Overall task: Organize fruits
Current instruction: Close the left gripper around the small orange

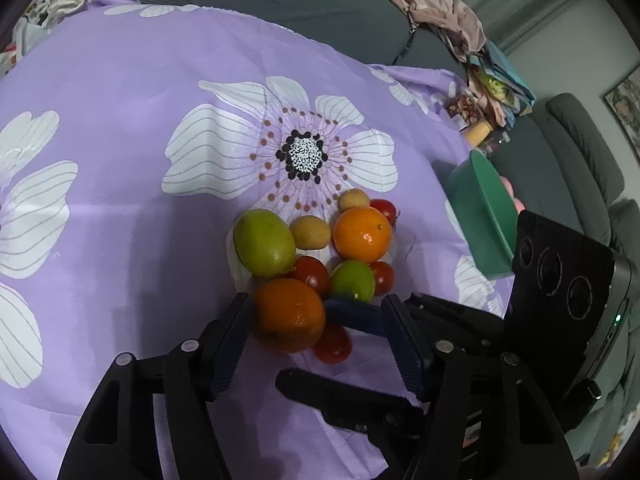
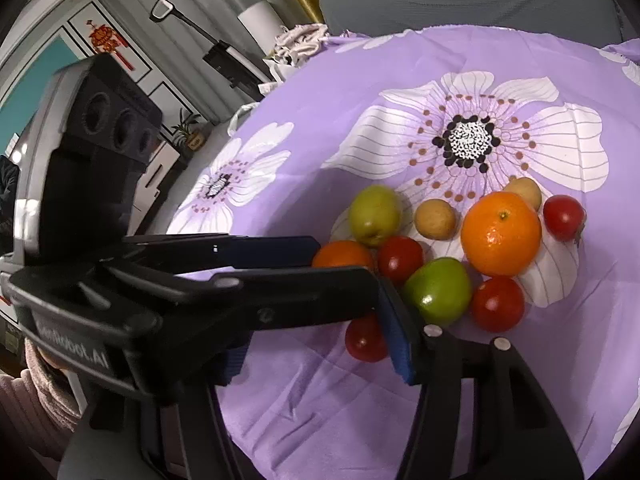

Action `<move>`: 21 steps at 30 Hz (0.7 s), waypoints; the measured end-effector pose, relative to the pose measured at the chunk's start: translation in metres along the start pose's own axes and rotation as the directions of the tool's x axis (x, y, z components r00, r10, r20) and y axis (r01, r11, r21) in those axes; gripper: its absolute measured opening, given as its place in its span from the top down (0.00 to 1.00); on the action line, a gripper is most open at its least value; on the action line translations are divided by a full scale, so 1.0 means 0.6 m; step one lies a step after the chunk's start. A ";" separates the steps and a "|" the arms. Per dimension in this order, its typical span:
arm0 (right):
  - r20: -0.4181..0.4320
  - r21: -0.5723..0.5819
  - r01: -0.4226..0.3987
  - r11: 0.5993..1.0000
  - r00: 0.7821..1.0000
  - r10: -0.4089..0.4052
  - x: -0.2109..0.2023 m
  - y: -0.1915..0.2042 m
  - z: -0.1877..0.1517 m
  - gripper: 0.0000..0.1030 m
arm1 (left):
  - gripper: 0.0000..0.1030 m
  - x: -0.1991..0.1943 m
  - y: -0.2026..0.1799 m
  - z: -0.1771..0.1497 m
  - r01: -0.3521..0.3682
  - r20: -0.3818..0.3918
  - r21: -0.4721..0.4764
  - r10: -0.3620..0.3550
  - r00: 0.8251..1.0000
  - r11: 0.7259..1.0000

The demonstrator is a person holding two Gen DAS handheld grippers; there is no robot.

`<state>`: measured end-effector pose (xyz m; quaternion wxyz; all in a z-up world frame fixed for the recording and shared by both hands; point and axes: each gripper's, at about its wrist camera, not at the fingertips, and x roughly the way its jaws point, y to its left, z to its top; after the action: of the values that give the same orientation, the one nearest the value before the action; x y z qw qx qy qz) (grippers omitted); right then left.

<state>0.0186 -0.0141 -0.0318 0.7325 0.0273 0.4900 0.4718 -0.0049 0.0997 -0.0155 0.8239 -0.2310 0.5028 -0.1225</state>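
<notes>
Now, at the left of the fruit pile on the purple flowered cloth (image 1: 120,128) that covers the surface, you have a large green fruit (image 1: 264,242). A small tan fruit (image 1: 310,233) sits just beside it on its right.

Nearest you, your left hand-held gripper (image 1: 316,312) stands about half open around the near orange (image 1: 288,316). Its left pad seems to touch the orange's side, but its right pad stands clear, so nothing is clamped.

Your right hand-held gripper (image 1: 310,346) reaches into that same gap from the right, spread somewhat narrower. A low tomato (image 1: 332,344) lies between its fingers. One finger lies along the tomato's far side and the other sits just apart from its near side, so you have no grip on it. In the right wrist view, the left hand-held gripper hides one of the two fingers.

Behind the near orange, a second tomato (image 1: 312,274) touches it, with a bright green fruit (image 1: 353,281) to its right. Further right come the far orange (image 1: 362,234) and another tan fruit (image 1: 354,200) behind it. Two more tomatoes lie there too, one behind the far orange (image 1: 384,208) and one in front of it (image 1: 382,276).

At the right edge, a green bowl (image 1: 480,216) stands steeply tipped, well apart from the pile.
</notes>
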 end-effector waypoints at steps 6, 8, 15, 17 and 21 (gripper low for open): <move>-0.029 -0.032 0.053 0.998 0.998 -0.054 0.011 0.000 0.007 0.55 | 0.43 0.005 -0.001 0.002 -0.042 0.000 0.042 0.042 0.999 0.998; -0.037 -0.039 0.064 0.997 0.997 -0.066 0.015 0.000 0.011 0.58 | 0.47 0.009 -0.002 0.006 -0.065 0.005 0.062 0.065 0.998 0.996; -0.067 -0.036 0.076 0.996 0.995 -0.078 0.027 -0.009 0.006 0.63 | 0.64 0.015 -0.002 0.004 -0.092 0.014 0.097 0.091 0.996 0.991; -0.067 -0.035 0.076 0.997 0.995 -0.078 0.026 -0.008 0.006 0.63 | 0.64 0.016 -0.004 0.003 -0.097 0.017 0.103 0.096 0.995 0.990; -0.040 -0.070 0.100 0.992 0.994 -0.103 0.020 0.003 0.001 0.64 | 0.64 0.015 -0.003 0.002 -0.082 0.018 0.092 0.080 0.997 0.992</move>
<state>0.0185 -0.0044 -0.0389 0.7451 -0.0331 0.4904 0.4507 0.0005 0.0944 -0.0211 0.8416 -0.1729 0.4996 -0.1104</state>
